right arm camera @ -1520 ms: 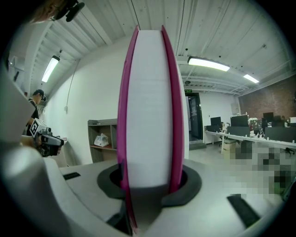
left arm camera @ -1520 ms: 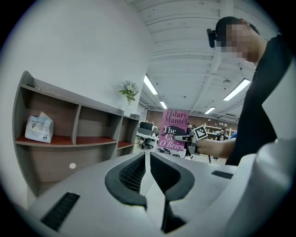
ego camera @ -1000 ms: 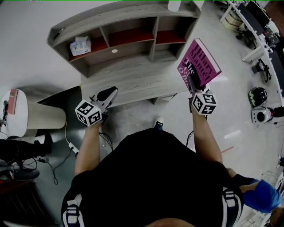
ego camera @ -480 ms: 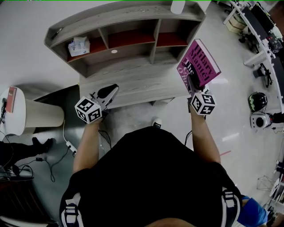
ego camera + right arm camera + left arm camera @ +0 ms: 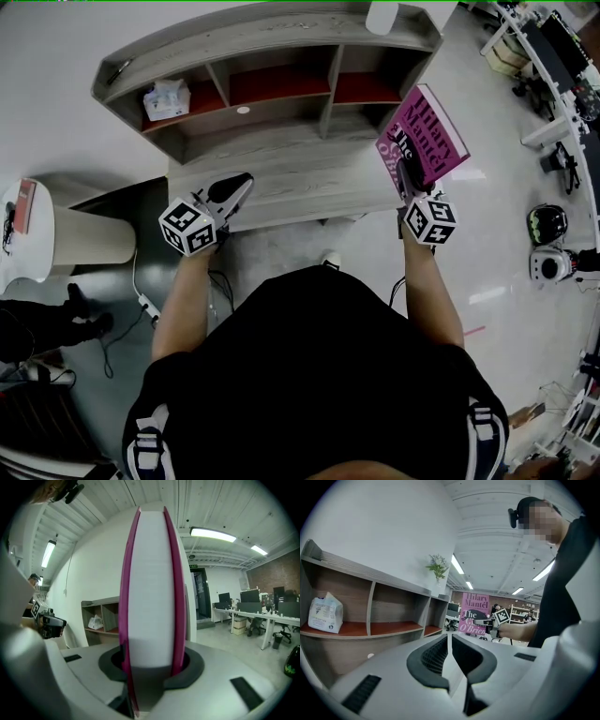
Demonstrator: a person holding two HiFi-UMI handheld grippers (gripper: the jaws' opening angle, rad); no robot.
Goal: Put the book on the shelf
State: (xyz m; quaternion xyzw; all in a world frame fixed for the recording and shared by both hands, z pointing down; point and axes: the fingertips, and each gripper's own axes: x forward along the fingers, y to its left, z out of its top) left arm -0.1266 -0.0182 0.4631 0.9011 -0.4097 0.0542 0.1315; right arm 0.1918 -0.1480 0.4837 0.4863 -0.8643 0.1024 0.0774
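A magenta book [image 5: 424,134] stands upright with its lower edge between the jaws of my right gripper [image 5: 410,174], which is shut on it. It hovers at the right end of the grey wooden shelf unit [image 5: 281,161]. In the right gripper view the book [image 5: 150,588] fills the middle, page edge toward the camera, with the right gripper [image 5: 150,667] clamped on its covers. My left gripper [image 5: 234,187] hangs over the unit's front ledge at the left, shut and holding nothing. In the left gripper view the left gripper [image 5: 450,654] points at the shelf unit [image 5: 370,606], and the book [image 5: 474,613] shows beyond.
A tissue pack [image 5: 169,98] lies in the left compartment, on its red board. A white vase [image 5: 382,14] stands on top of the unit. A round white side table [image 5: 28,234] is at the left, with cables [image 5: 141,302] on the floor. Desks and gear [image 5: 558,84] line the right.
Both grippers have drifted a little toward the shelf unit along with the person. The book stays upright in the right gripper's grip, and the jaws look the same.
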